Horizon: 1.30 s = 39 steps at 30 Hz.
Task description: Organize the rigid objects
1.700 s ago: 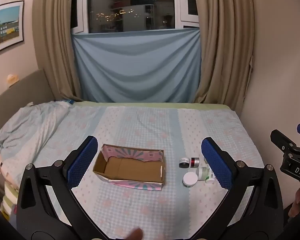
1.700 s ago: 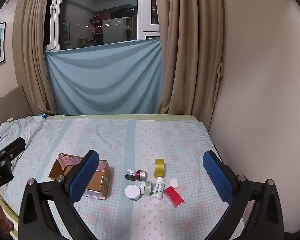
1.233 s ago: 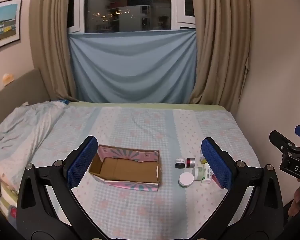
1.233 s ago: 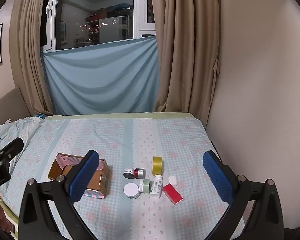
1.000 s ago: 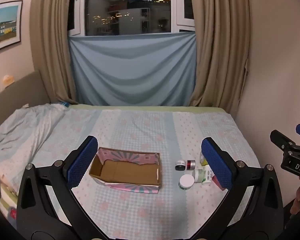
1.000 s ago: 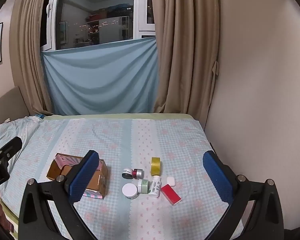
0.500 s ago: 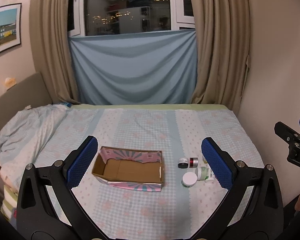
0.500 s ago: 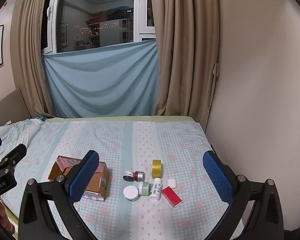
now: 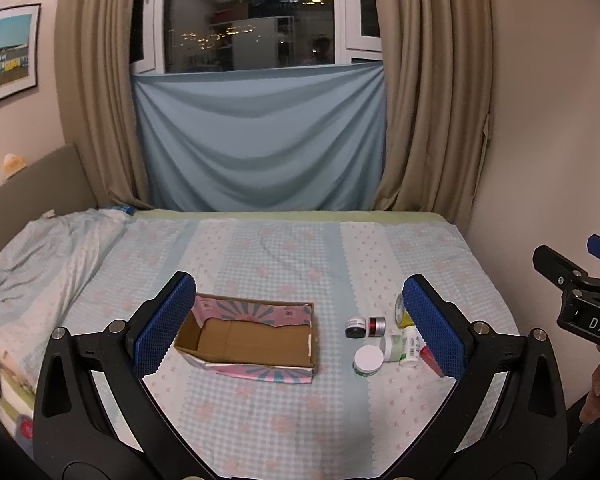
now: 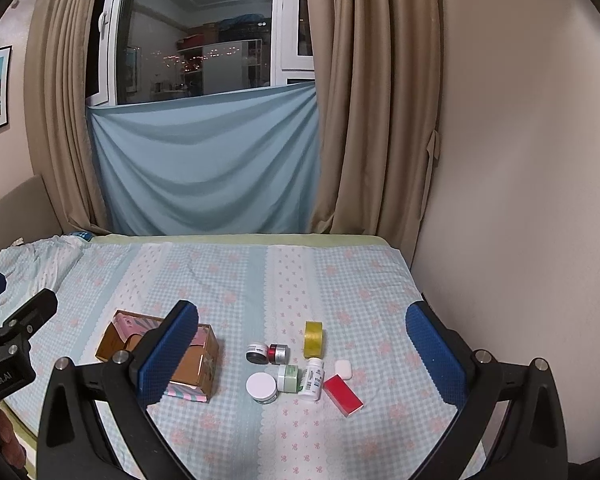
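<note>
Both the left gripper and right gripper gape empty; the red box seems half-hidden behind a finger.

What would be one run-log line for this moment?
left gripper: open | right gripper: open | cardboard box: empty | small items: on bed

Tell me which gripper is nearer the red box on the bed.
Right. The right gripper hangs open with the red box between its fingers in its view. The left gripper is open over the cardboard box, off to the red box's left.
</note>
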Each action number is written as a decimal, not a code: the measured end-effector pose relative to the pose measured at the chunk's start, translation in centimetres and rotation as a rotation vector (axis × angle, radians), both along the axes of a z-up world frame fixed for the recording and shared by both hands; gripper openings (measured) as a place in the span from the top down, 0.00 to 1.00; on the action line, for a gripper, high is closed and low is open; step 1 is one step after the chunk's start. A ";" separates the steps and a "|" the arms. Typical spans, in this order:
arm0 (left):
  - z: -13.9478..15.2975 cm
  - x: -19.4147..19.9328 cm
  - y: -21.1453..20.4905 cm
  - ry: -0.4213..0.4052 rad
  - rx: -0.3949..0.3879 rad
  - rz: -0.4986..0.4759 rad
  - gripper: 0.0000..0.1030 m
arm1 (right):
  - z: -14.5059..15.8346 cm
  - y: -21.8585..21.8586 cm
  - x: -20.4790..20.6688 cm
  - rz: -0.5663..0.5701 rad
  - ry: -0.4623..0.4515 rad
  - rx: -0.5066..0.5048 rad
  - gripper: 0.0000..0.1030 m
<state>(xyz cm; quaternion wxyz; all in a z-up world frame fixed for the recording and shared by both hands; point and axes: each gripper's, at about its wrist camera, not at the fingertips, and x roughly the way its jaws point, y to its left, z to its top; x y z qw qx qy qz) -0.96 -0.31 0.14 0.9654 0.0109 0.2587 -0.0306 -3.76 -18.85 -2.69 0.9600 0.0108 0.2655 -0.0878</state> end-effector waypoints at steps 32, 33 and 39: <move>-0.3 -0.7 0.8 0.004 -0.047 -0.019 0.00 | -0.2 0.9 -0.8 0.000 -0.007 0.001 0.00; -0.2 -0.7 0.7 0.005 -0.050 -0.021 0.00 | -0.1 0.9 -0.8 -0.001 -0.009 -0.002 0.00; -0.1 -0.9 0.7 -0.002 -0.053 -0.024 0.00 | 0.0 0.9 -1.0 -0.005 -0.017 -0.002 0.00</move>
